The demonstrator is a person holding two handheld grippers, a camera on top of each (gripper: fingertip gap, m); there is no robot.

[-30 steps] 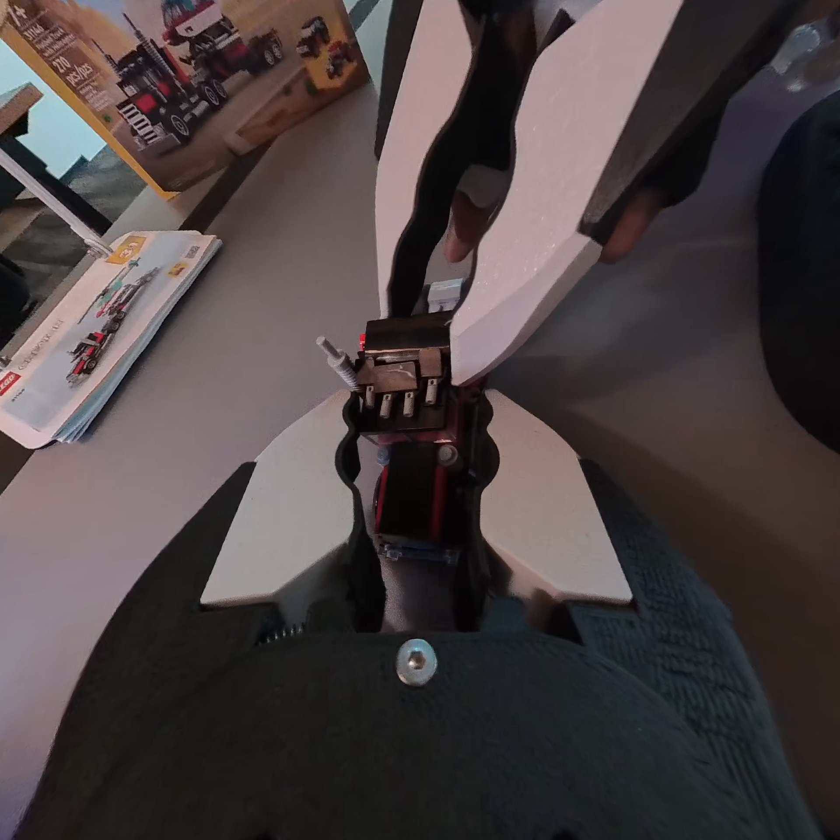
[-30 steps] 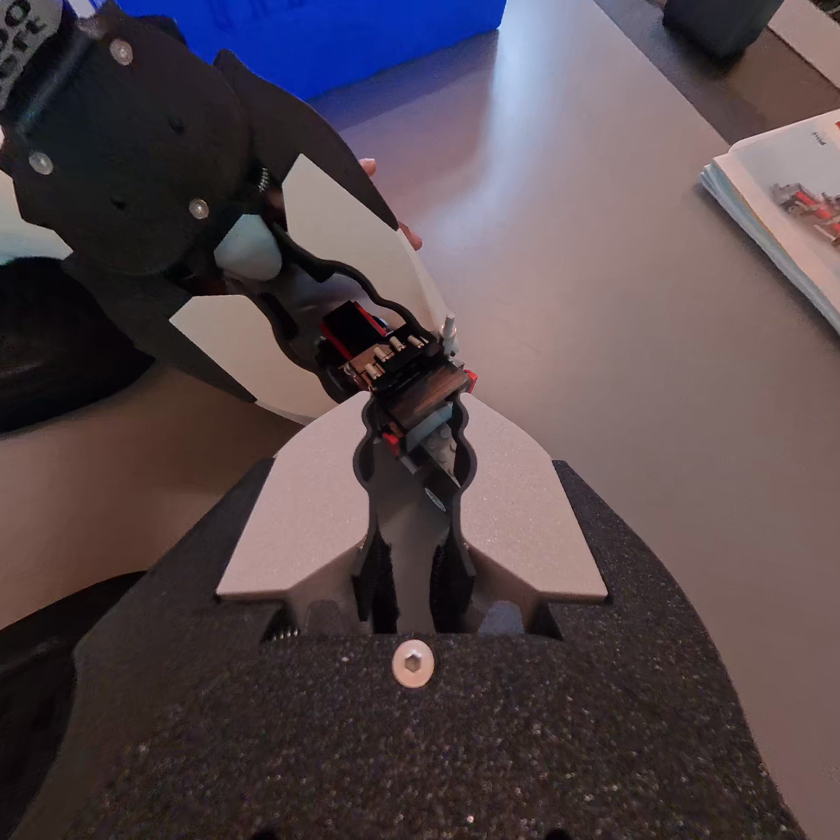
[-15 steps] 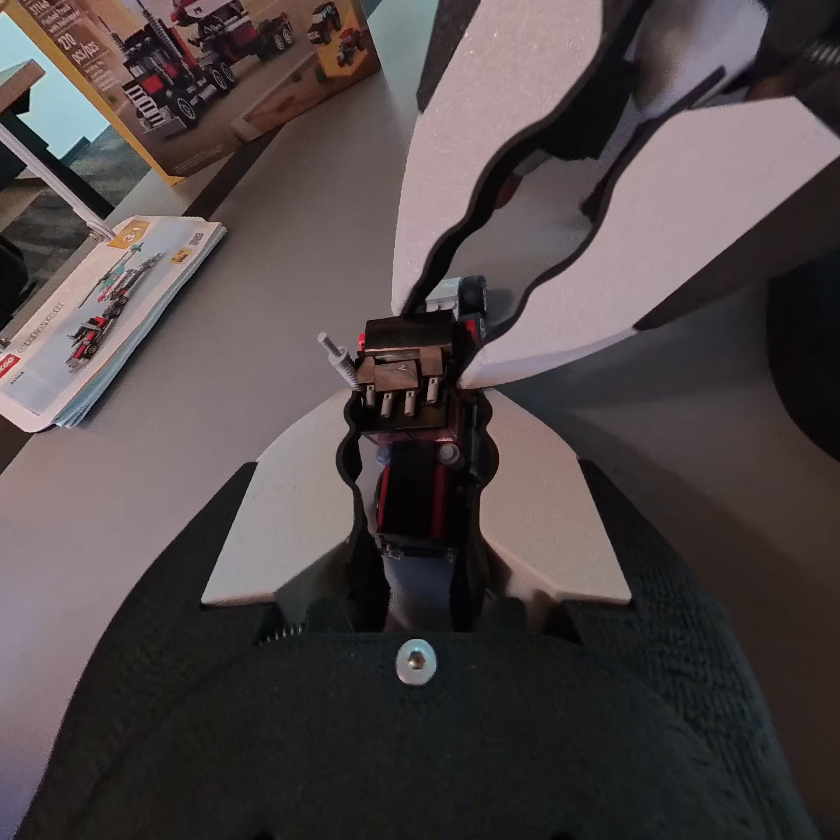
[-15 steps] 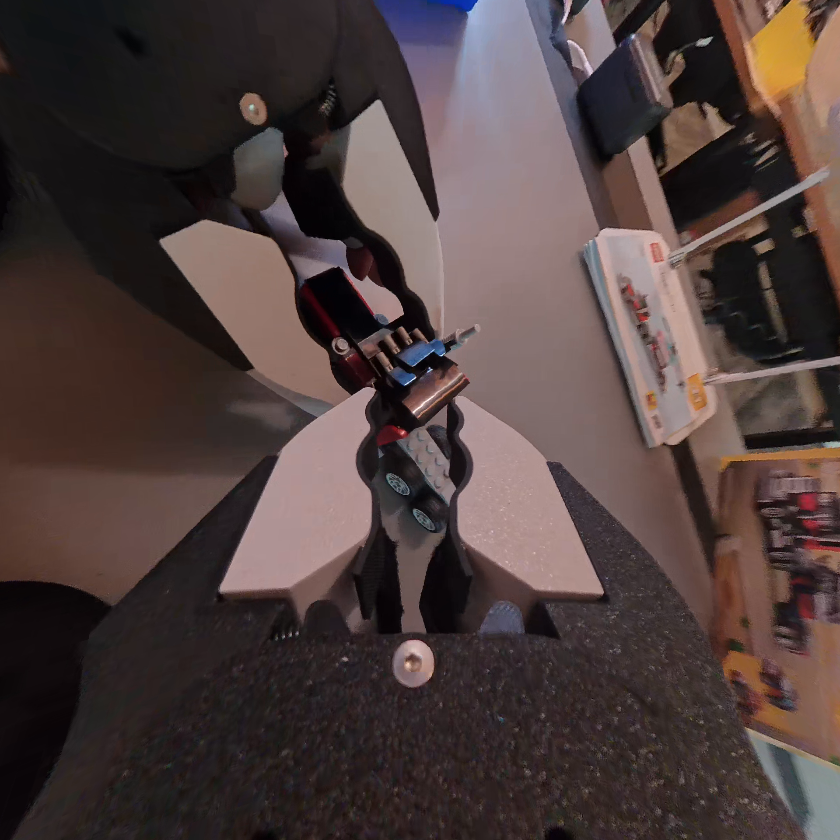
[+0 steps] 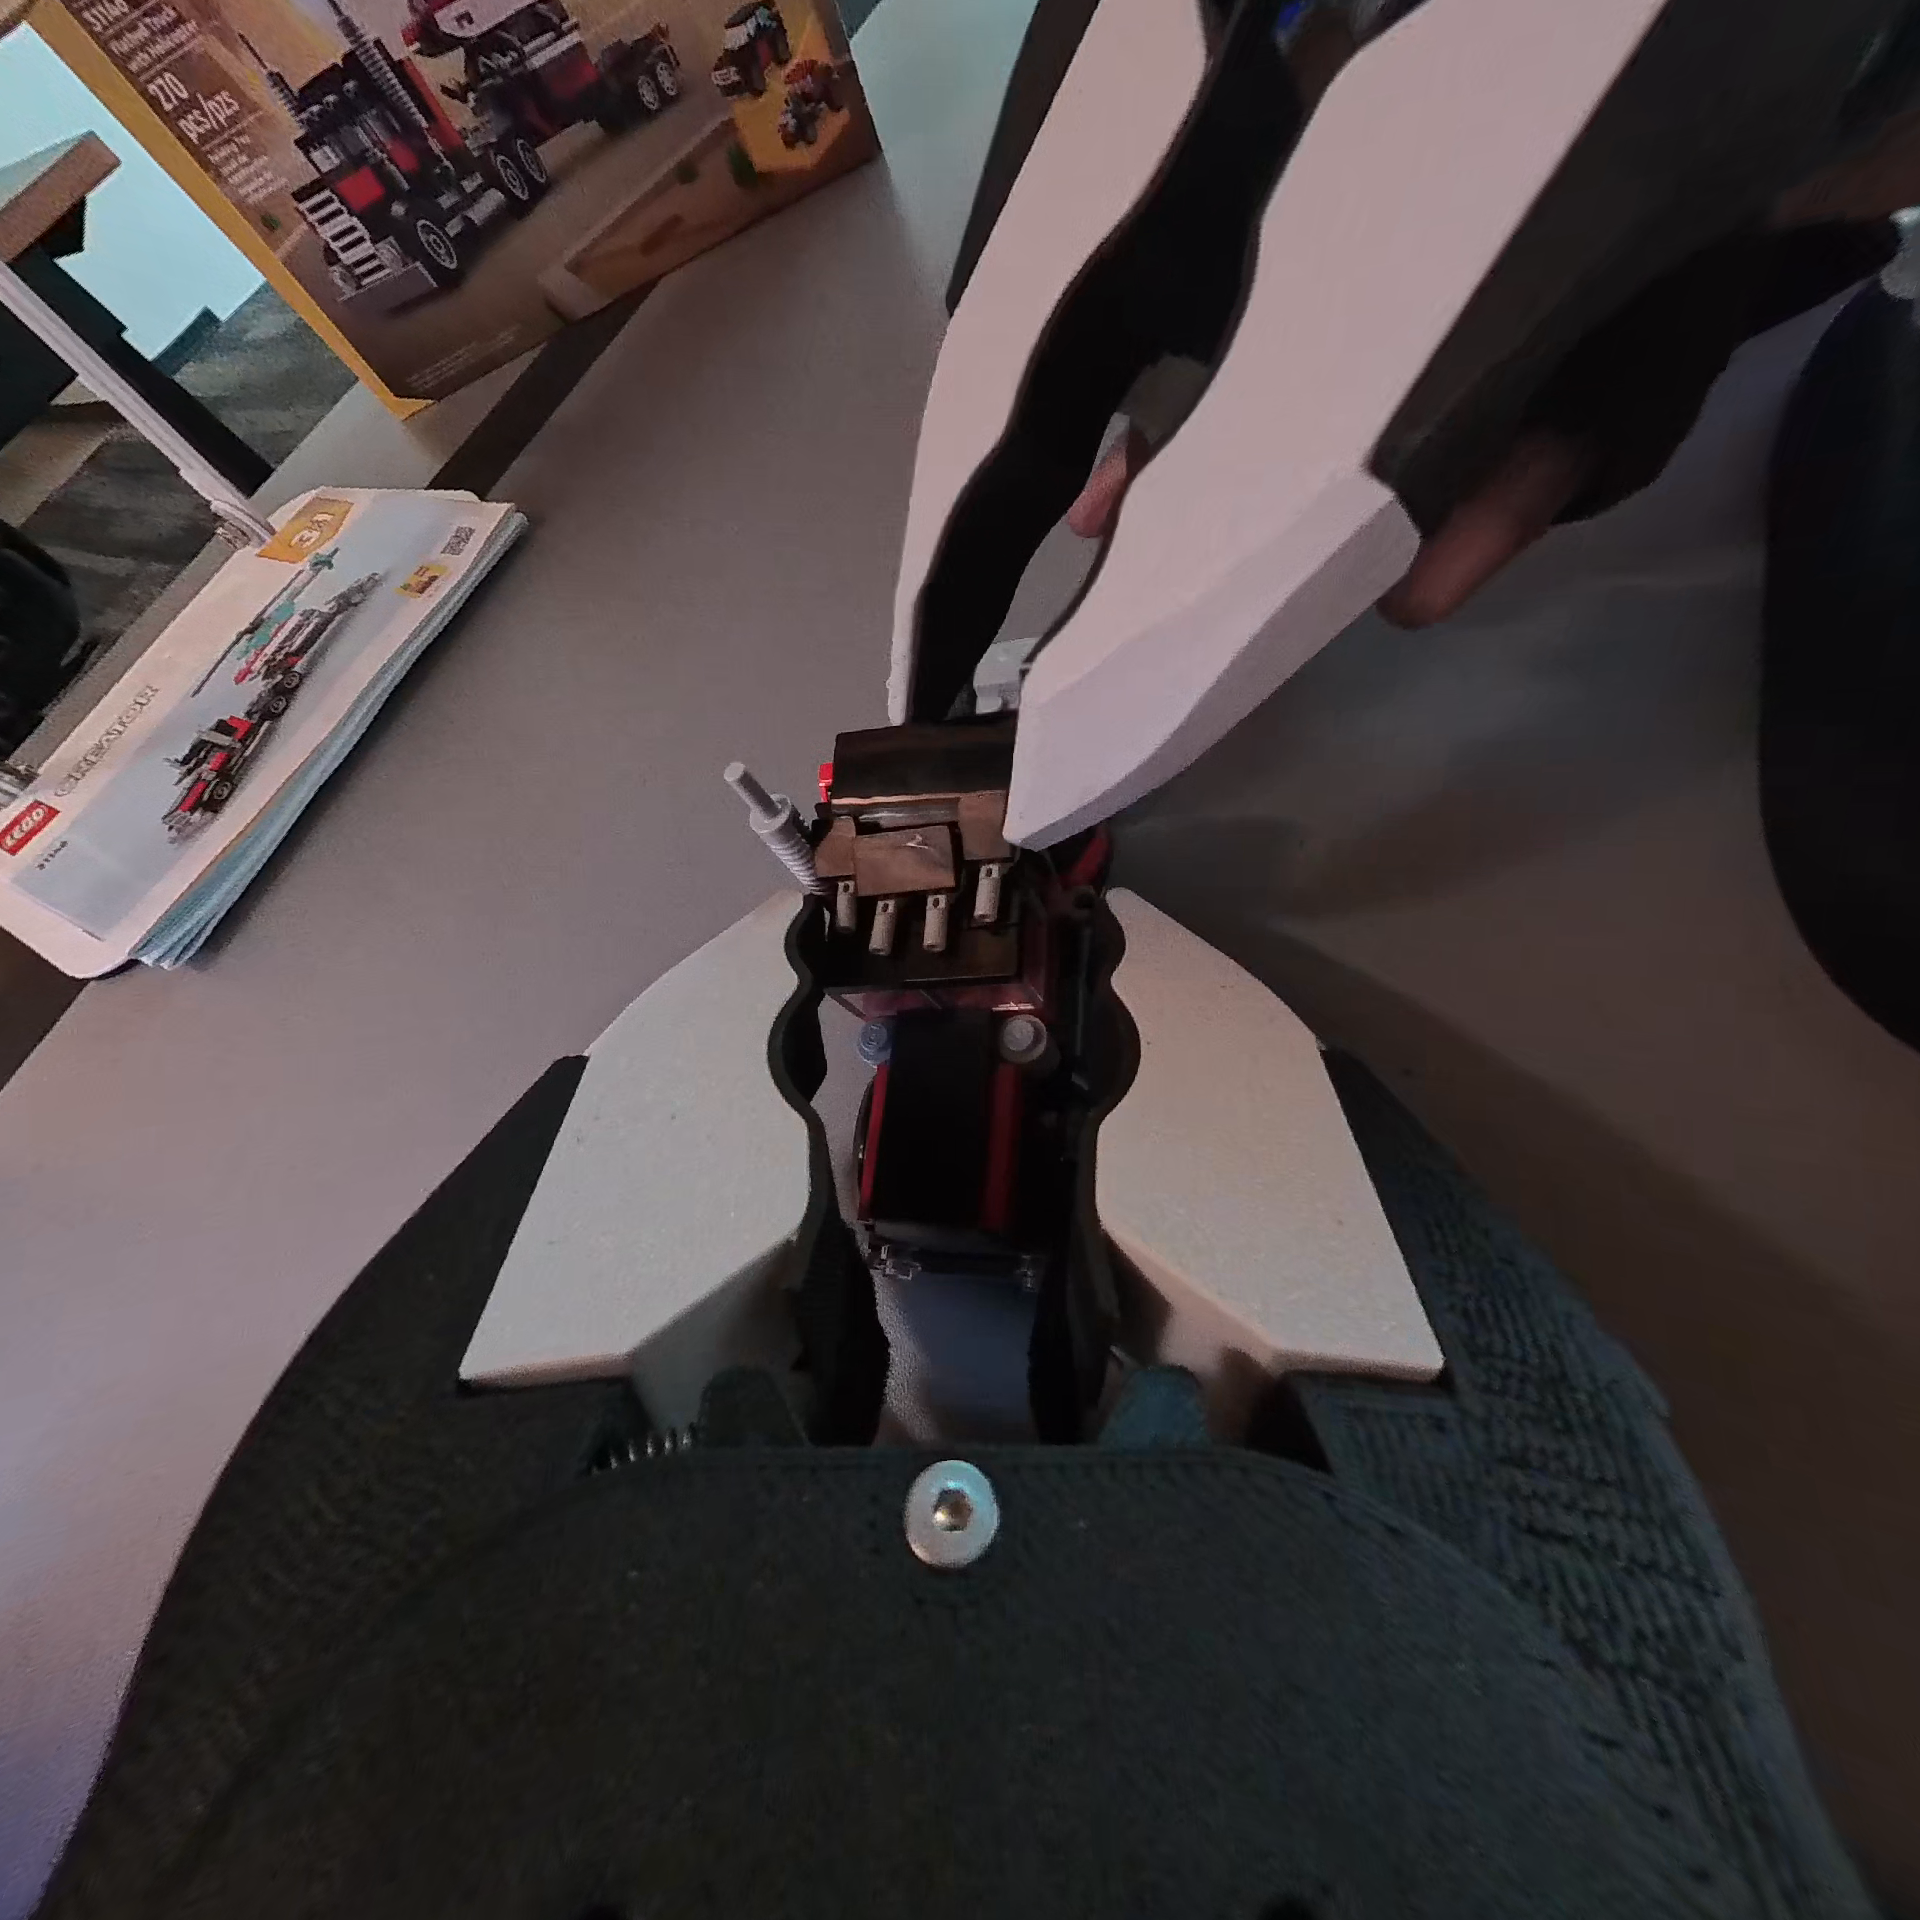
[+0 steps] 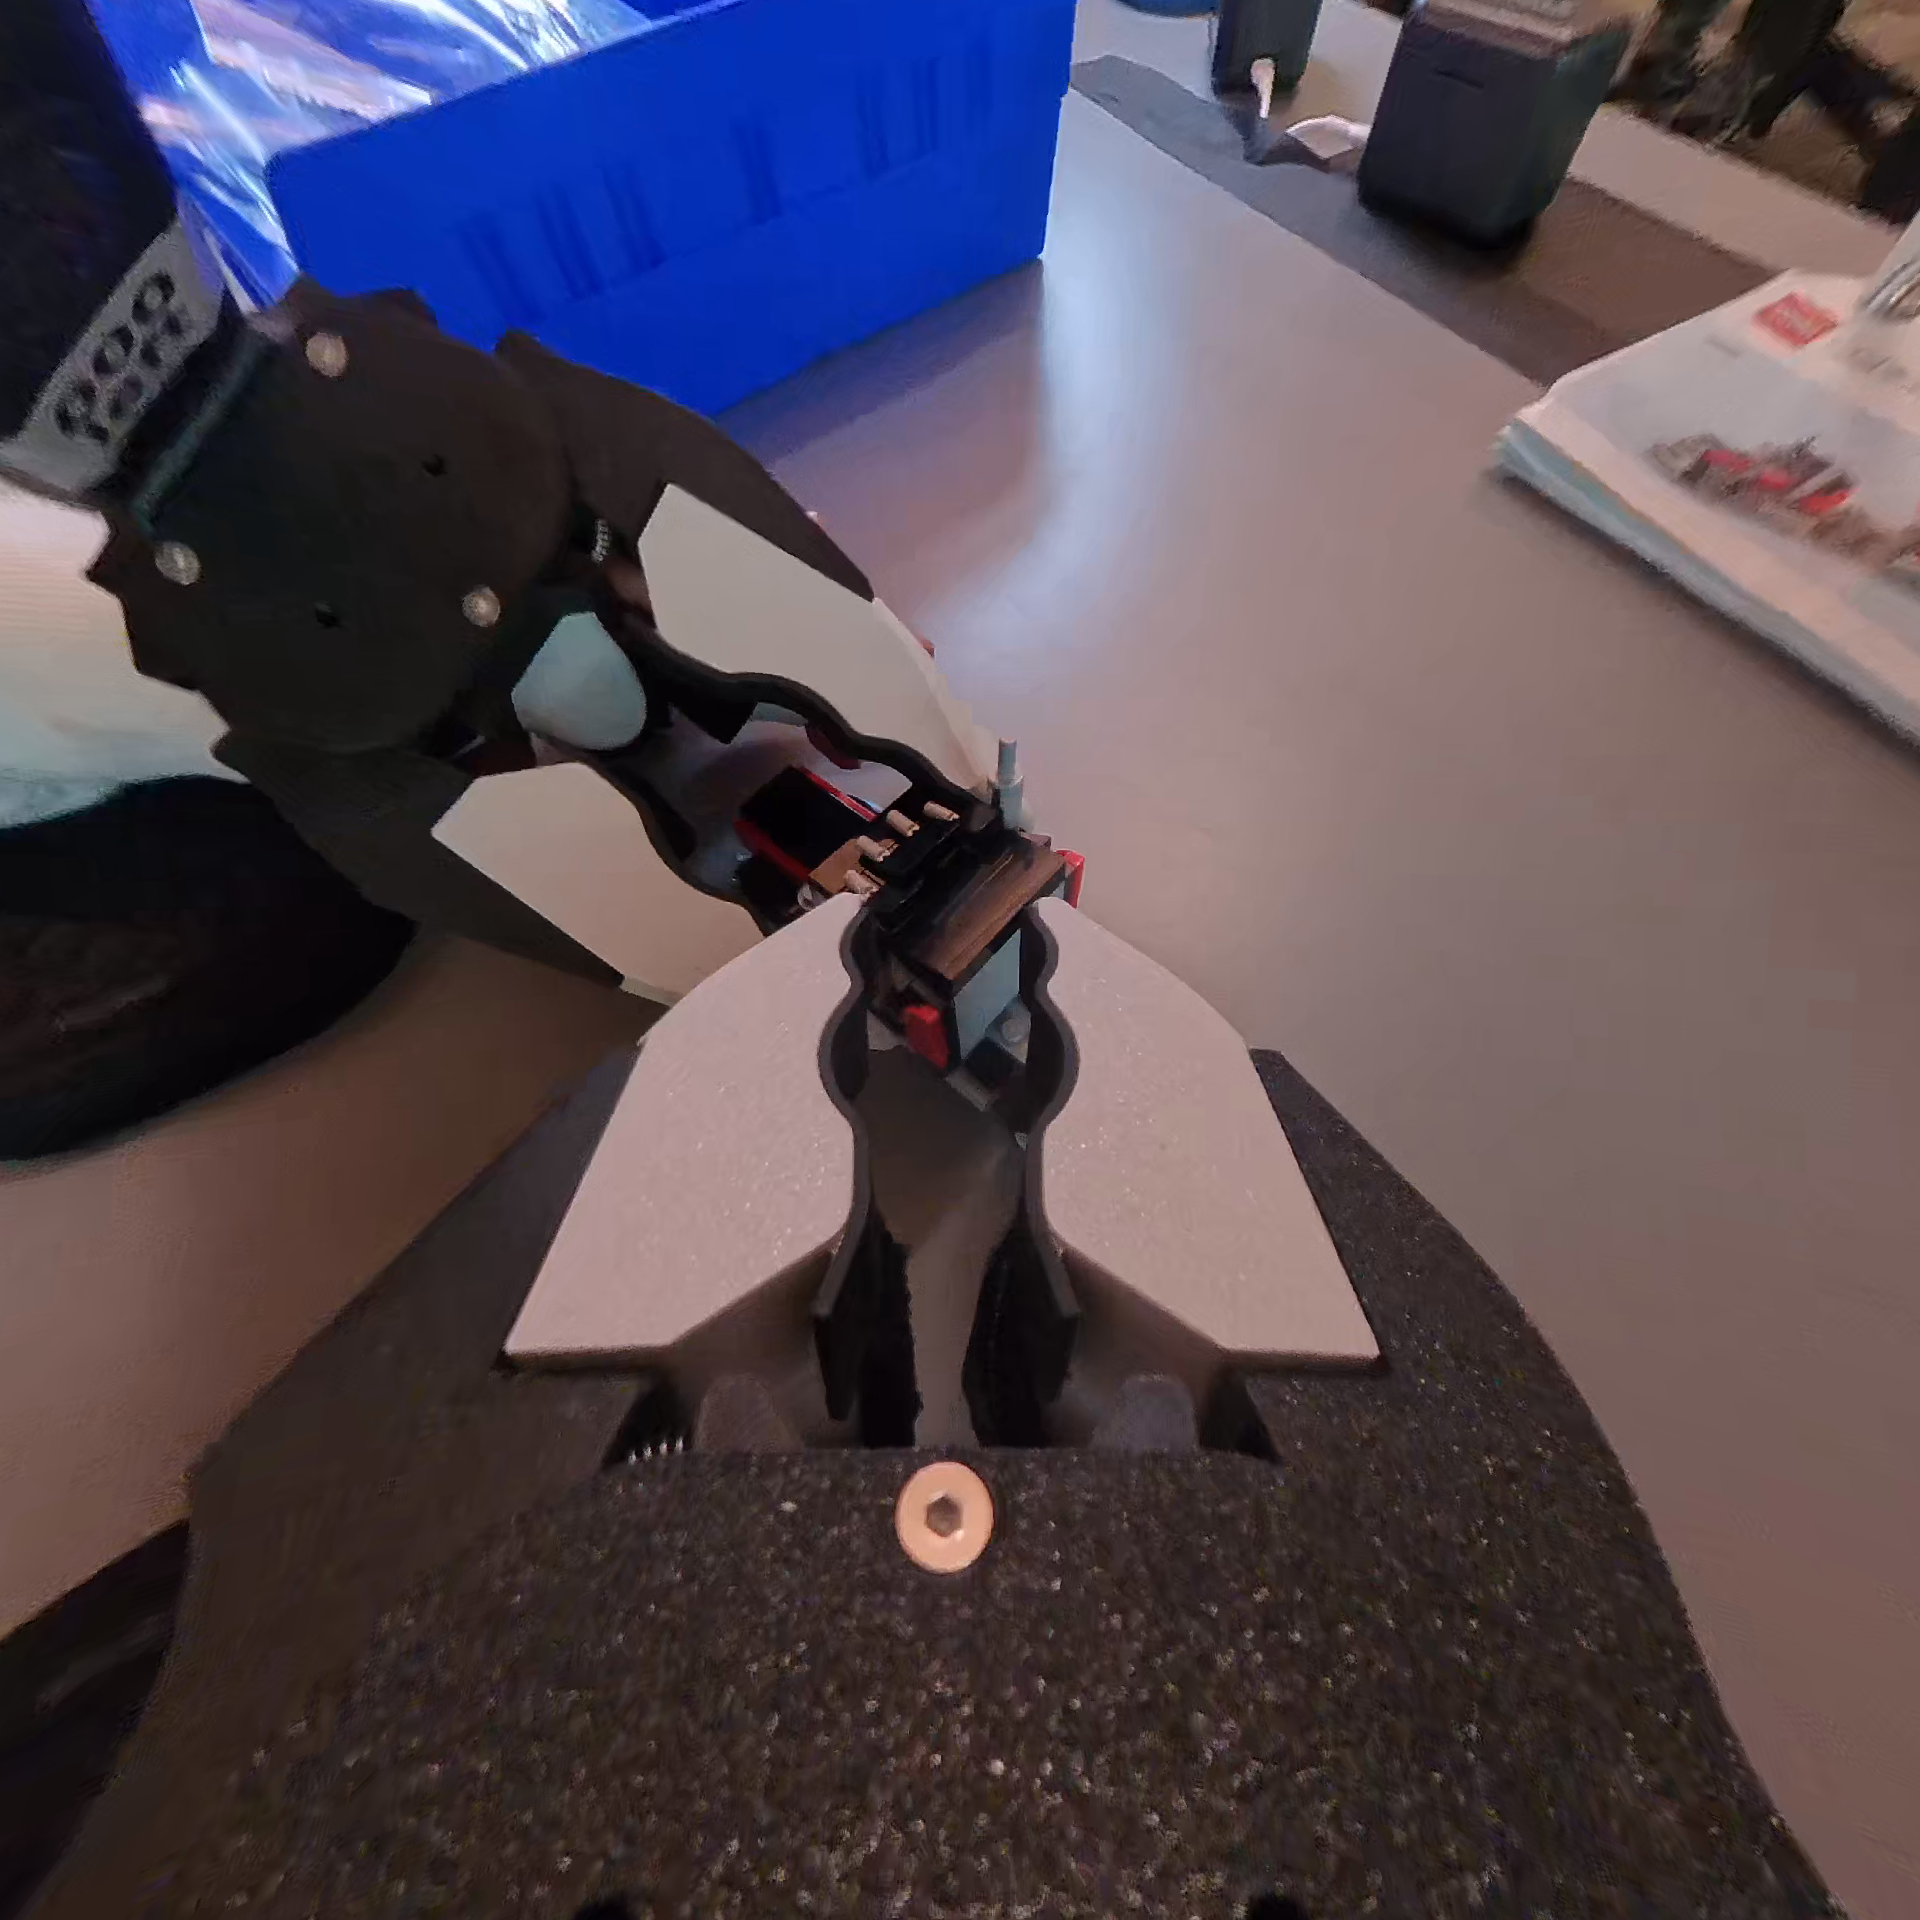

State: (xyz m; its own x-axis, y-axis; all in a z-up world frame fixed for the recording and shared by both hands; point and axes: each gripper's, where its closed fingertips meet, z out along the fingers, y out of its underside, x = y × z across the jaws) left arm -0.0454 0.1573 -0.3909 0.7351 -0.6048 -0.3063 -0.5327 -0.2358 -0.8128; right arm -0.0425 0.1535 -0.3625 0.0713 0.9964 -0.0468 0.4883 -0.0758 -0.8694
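Note:
A black and red toy brick truck [image 5: 935, 935] is held above the grey table [image 5: 520, 883] between both grippers. My left gripper [image 5: 956, 935] is shut on its front part, with the hood lying between the fingers. A grey ribbed exhaust pipe [image 5: 774, 826] sticks out on the left. My right gripper [image 5: 961, 727] comes in from above onto the rear end. In the right wrist view, my right gripper [image 6: 945, 935] is shut on the truck's [image 6: 977, 925] grey rear. The left gripper [image 6: 883, 852] grips the other end from the upper left.
A toy set box [image 5: 499, 177] stands at the back left with an instruction booklet [image 5: 239, 717] in front of it; the booklet also shows in the right wrist view [image 6: 1745, 499]. A blue bin [image 6: 675, 208] and dark containers [image 6: 1475, 114] stand far off. A person's fingers [image 5: 1455, 561] grip the right gripper. Both grippers' tips are close together, under 4 cm apart.
The right gripper's jaws tightened on the truck's rear. It rolled sideways half a second ago and has rolled back. The left gripper kept its hold on the truck and barely moved.

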